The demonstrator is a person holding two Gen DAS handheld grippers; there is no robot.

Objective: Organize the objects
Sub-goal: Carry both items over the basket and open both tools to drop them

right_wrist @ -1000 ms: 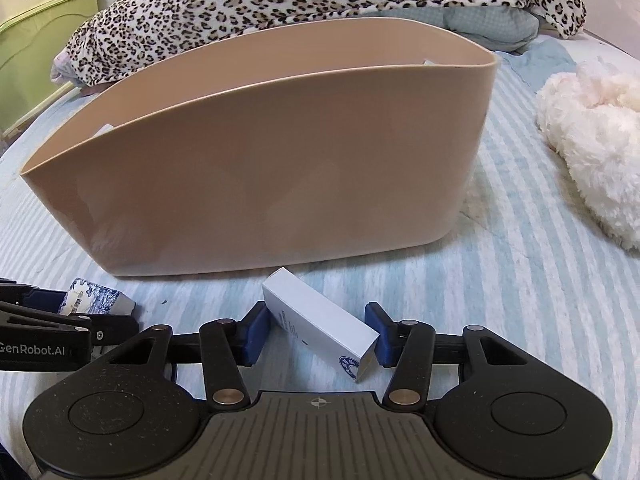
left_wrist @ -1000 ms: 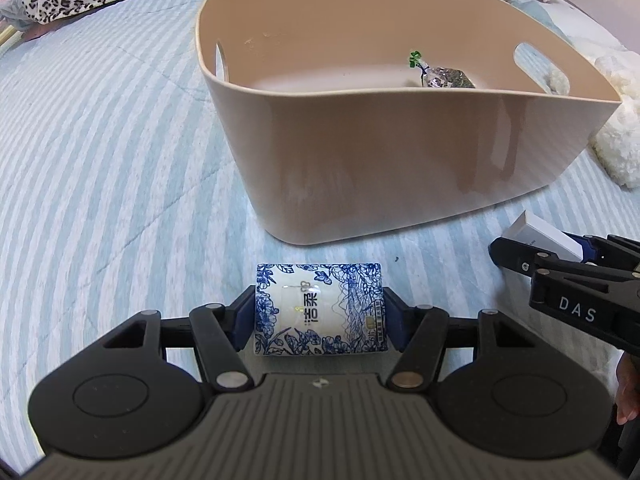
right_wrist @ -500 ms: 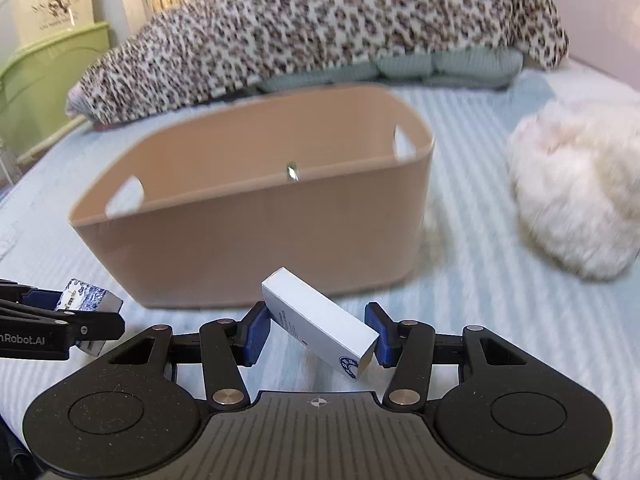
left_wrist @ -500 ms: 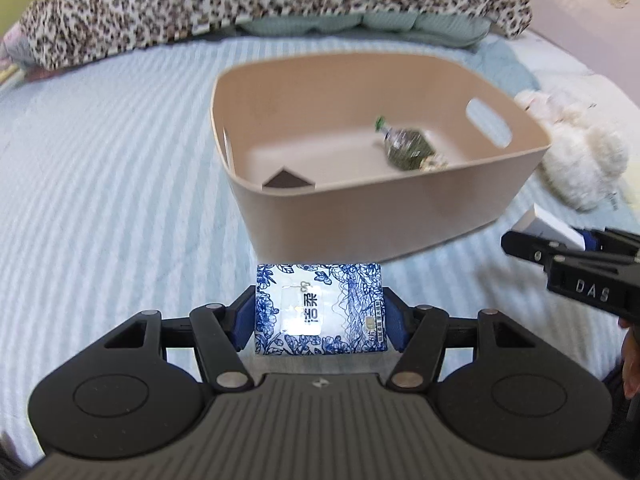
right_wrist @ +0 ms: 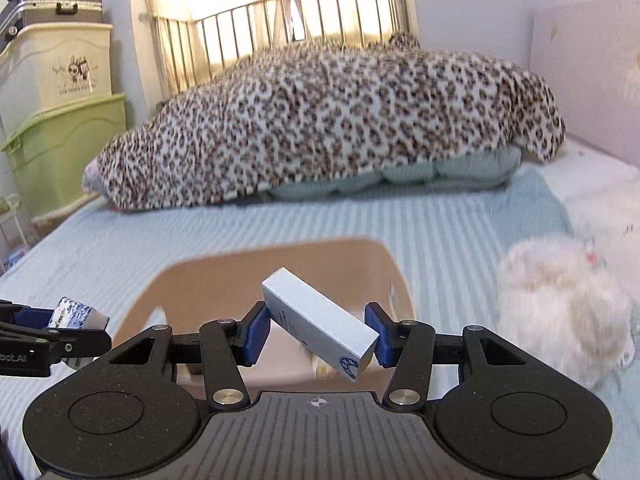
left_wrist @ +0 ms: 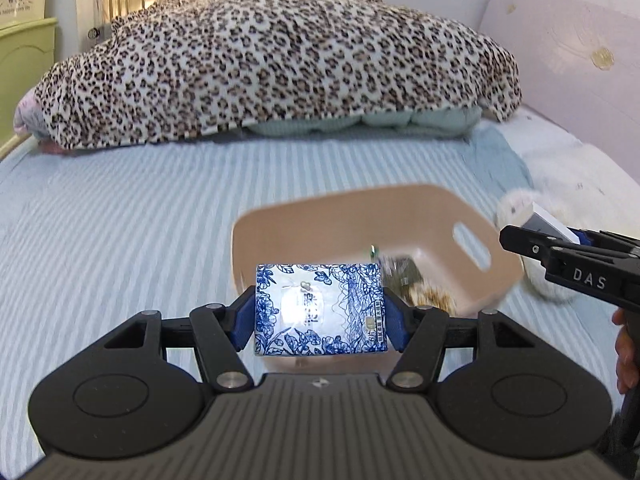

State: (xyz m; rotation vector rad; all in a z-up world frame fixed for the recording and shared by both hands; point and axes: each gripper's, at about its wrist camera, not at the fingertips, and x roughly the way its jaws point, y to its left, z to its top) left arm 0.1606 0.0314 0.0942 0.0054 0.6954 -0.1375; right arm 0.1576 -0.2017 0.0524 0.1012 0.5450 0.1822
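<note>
My left gripper (left_wrist: 320,316) is shut on a blue-and-white floral tissue pack (left_wrist: 320,310) and holds it above the near rim of the beige plastic bin (left_wrist: 360,216). The bin holds a silvery packet (left_wrist: 400,270), blurred. My right gripper (right_wrist: 316,332) is shut on a white box (right_wrist: 316,326), held slantwise above the bin (right_wrist: 280,256). The right gripper with the box also shows at the right edge of the left wrist view (left_wrist: 560,248). The left gripper with the pack shows at the left of the right wrist view (right_wrist: 64,324).
The bin stands on a blue striped bed (left_wrist: 120,220). A leopard-print blanket (left_wrist: 280,60) lies over pillows at the back. A white fluffy toy (right_wrist: 560,304) lies right of the bin. Green and cream storage boxes (right_wrist: 60,128) stand left of the bed.
Both grippers have risen with their objects from bed level to above the bin. The bin now looks smaller and lower in both views.
</note>
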